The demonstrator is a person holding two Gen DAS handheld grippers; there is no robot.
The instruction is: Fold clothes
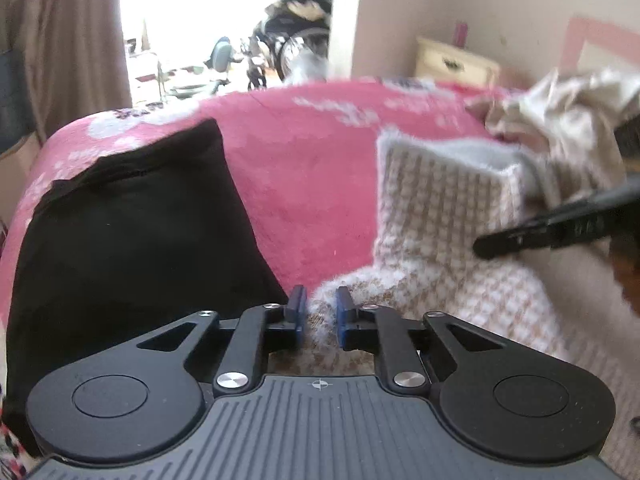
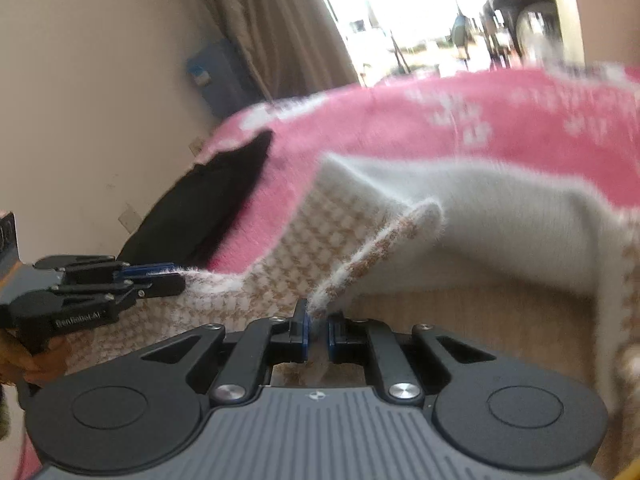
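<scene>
A fuzzy white-and-tan houndstooth sweater [image 1: 436, 208] lies on a bed with a pink flowered blanket [image 1: 312, 168]. Part of it is turned over, showing its white inside [image 2: 500, 220]. My left gripper [image 1: 320, 316] is shut on the sweater's near edge, with fluffy fabric between its blue pads. The right wrist view shows it from the side as the left gripper [image 2: 176, 276], clamped on that hem. My right gripper [image 2: 318, 336] is shut on a raised fold of the sweater [image 2: 376, 252]. In the left wrist view the right gripper [image 1: 486, 246] reaches in from the right.
A folded black garment [image 1: 128, 240] lies on the blanket to the left of the sweater. Crumpled beige clothes [image 1: 560, 108] are heaped at the back right. A cream nightstand [image 1: 456, 62] stands behind the bed, beside a bright doorway [image 1: 224, 20] and a brown curtain [image 1: 68, 28].
</scene>
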